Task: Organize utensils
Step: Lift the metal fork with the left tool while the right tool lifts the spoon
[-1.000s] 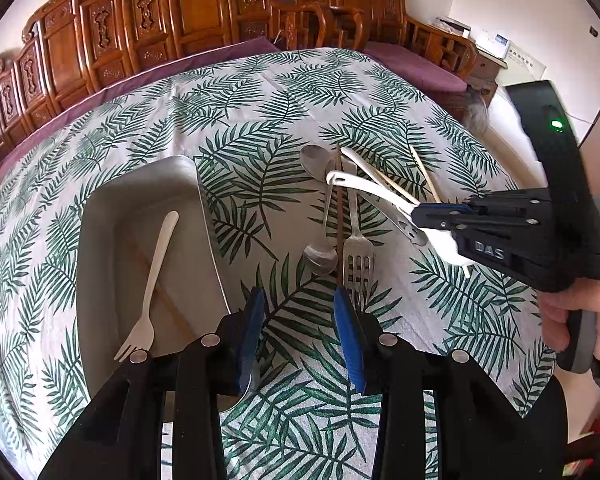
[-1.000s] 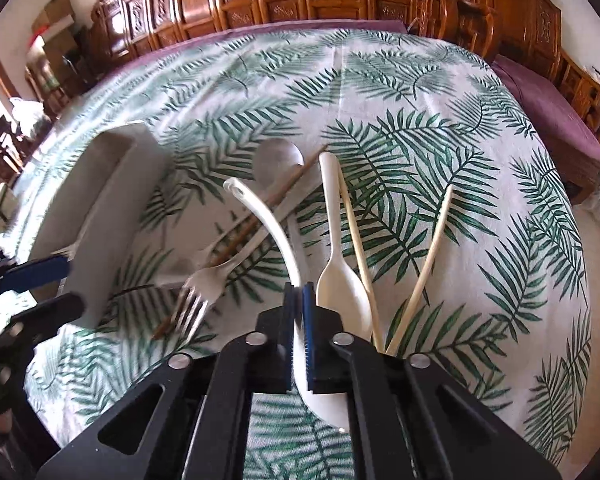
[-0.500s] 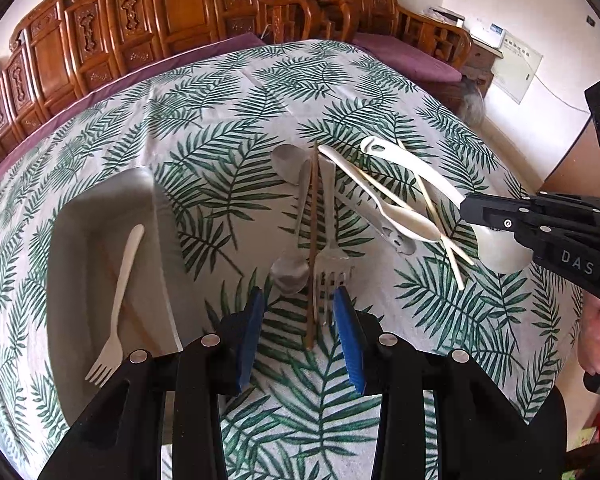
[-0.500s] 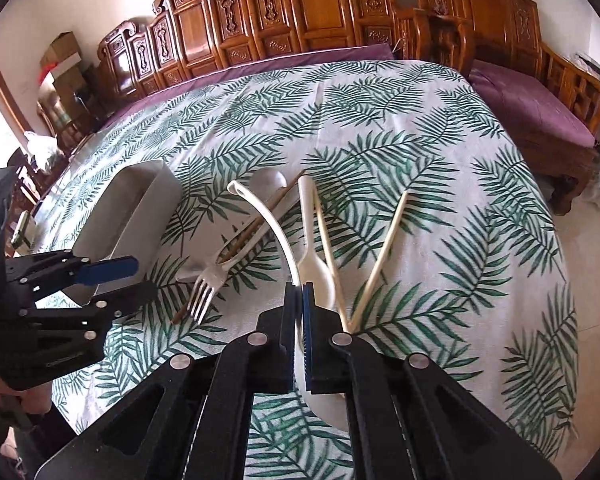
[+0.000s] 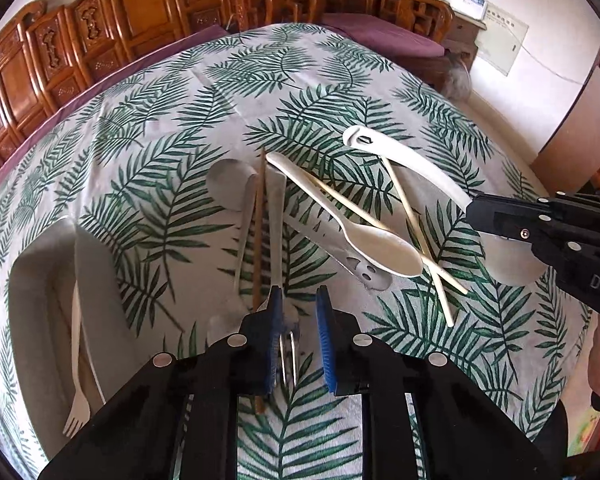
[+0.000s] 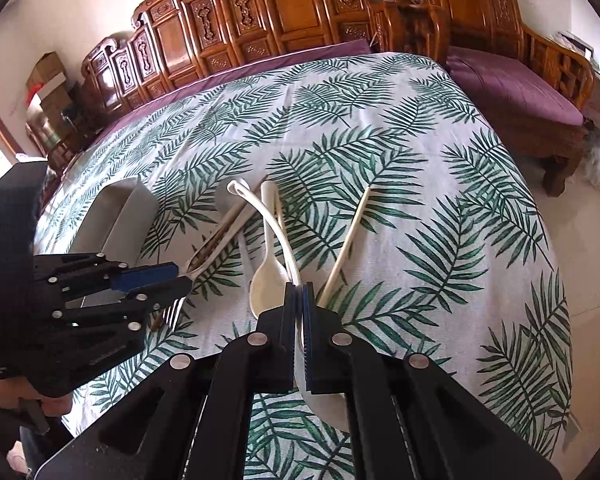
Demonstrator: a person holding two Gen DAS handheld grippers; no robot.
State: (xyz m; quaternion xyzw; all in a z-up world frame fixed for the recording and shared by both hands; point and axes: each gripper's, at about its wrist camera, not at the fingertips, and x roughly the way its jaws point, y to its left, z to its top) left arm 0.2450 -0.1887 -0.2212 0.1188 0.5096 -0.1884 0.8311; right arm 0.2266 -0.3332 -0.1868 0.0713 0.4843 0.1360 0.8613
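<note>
My right gripper [image 6: 299,292] is shut on a white ladle-like spoon [image 6: 269,218] and holds it lifted above the table; the spoon also shows in the left wrist view [image 5: 404,162]. My left gripper [image 5: 299,308] is open, its blue pads either side of a metal fork [image 5: 277,240] lying on the cloth. Beside the fork lie a brown chopstick [image 5: 259,216] and a metal spoon [image 5: 236,188]. A white plastic spoon [image 5: 364,236], pale chopsticks [image 5: 416,232] and a metal handle [image 5: 340,252] lie to the right.
A grey tray [image 5: 36,280] at the left holds a pale plastic fork [image 5: 76,360]. The table wears a palm-leaf cloth. Carved wooden chairs [image 6: 300,12] line the far side, with a purple-cushioned bench [image 6: 512,80] at the right.
My left gripper moved forward and down so its pads now straddle the metal fork. My right gripper drew back to the right and lifted the white spoon higher.
</note>
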